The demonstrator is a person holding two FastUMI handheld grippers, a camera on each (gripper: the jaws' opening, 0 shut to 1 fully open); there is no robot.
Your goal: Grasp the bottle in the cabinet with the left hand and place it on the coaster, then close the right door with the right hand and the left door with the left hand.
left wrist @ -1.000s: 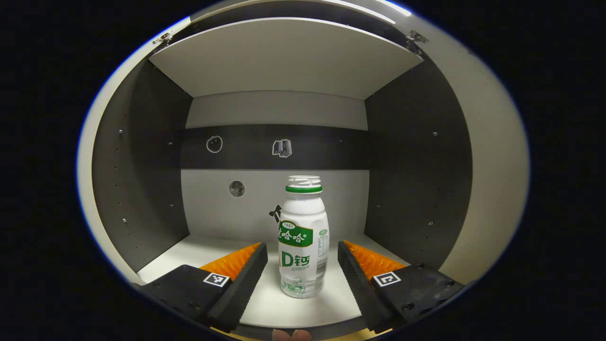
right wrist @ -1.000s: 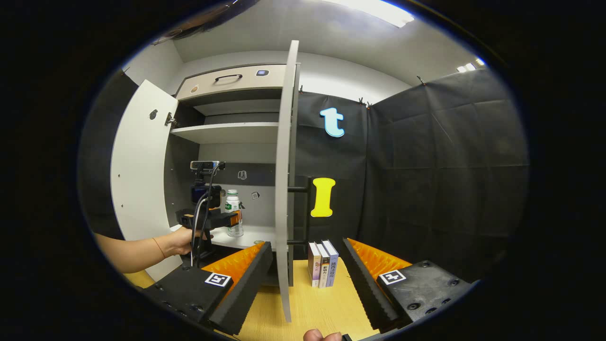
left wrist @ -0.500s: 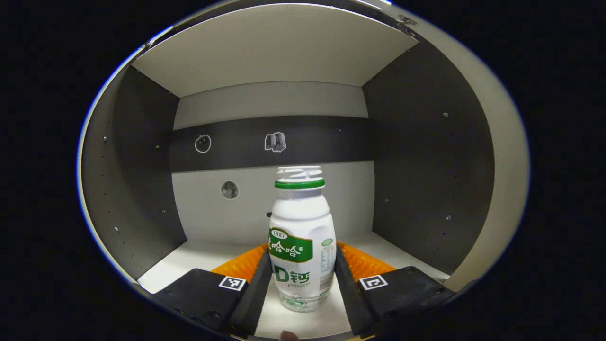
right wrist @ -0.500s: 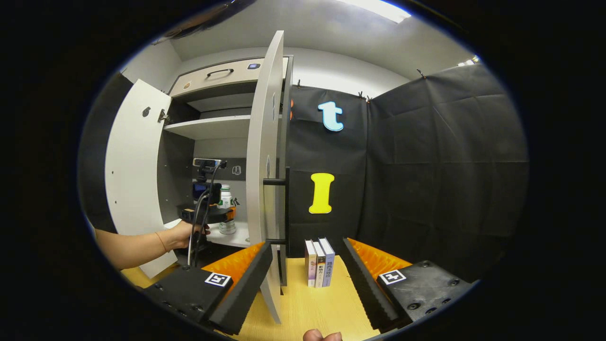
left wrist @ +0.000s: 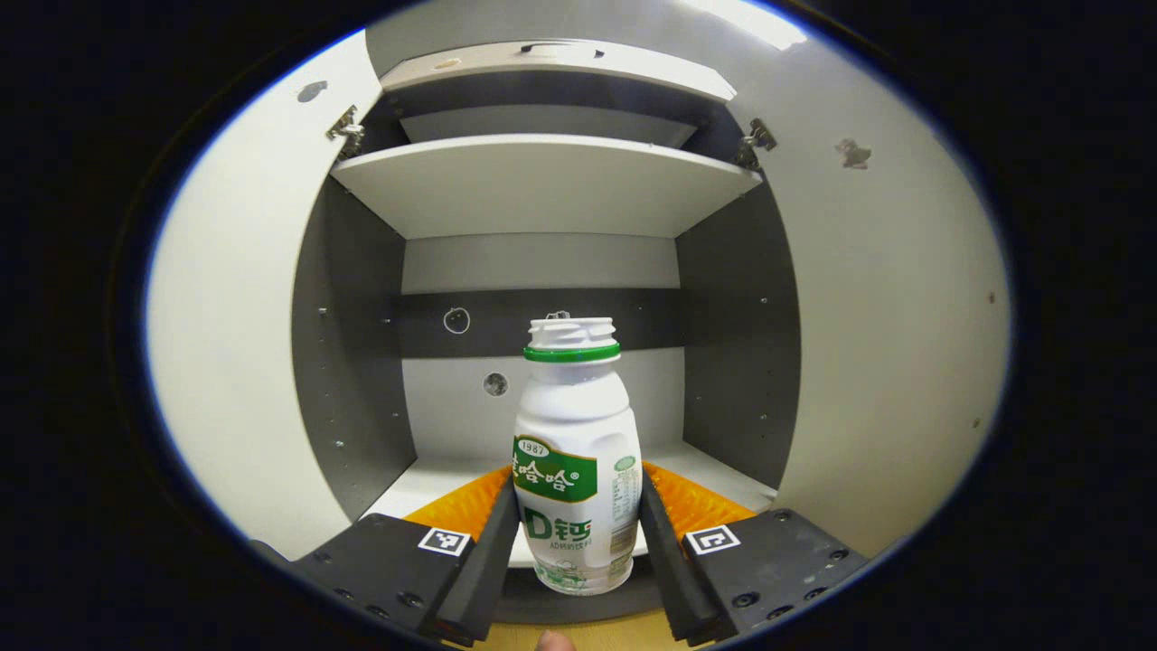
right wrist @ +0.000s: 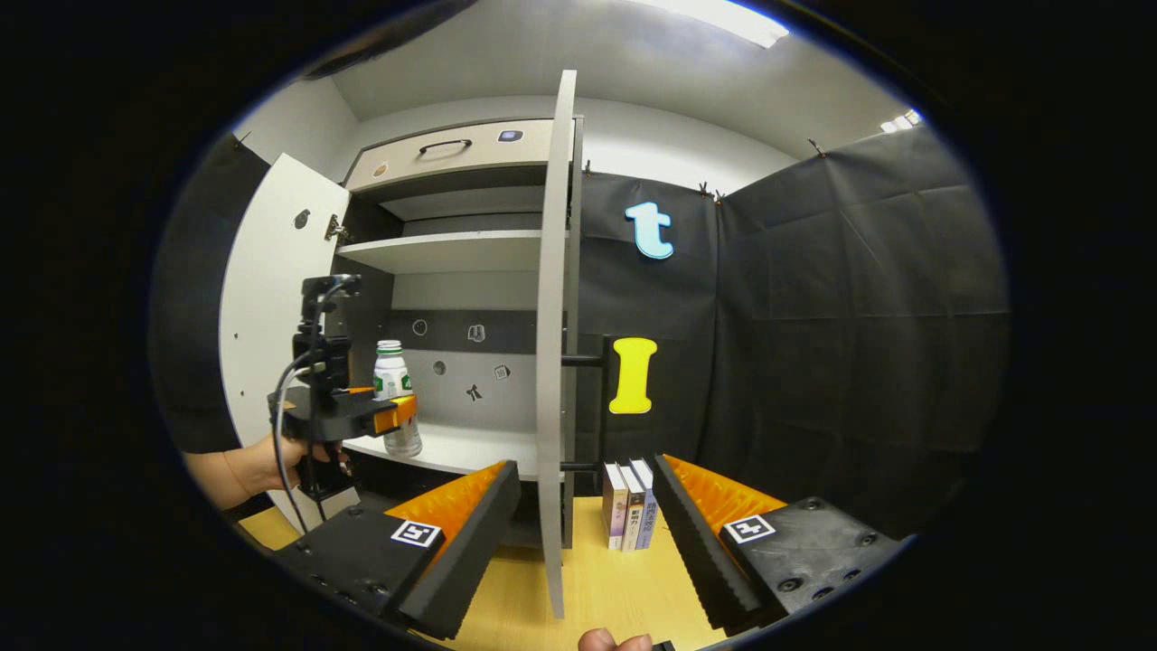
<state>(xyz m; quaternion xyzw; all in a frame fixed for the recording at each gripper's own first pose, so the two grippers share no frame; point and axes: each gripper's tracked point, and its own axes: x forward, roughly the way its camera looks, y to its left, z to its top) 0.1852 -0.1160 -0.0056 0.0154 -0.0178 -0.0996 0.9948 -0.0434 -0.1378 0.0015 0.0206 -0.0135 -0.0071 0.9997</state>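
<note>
A staged recording booth fitted out like a corner of a home.

Black cloth [right wrist: 813, 316] clipped up as walls closes in a wooden tabletop [right wrist: 615, 579], with a plain room wall and a bright ceiling light [right wrist: 723, 18] above it. A white cabinet [right wrist: 452, 253] with both doors open, bare shelves and small stickers on its back panel stands on the tabletop, beside a short row of books [right wrist: 630, 504].

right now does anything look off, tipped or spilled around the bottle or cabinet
Nothing stands out. The white bottle is upright, clamped between the left gripper fingers at the cabinet's lower shelf front edge, with no spill visible. Both cabinet doors hang open, the right door edge-on; the books stand upright.
</note>
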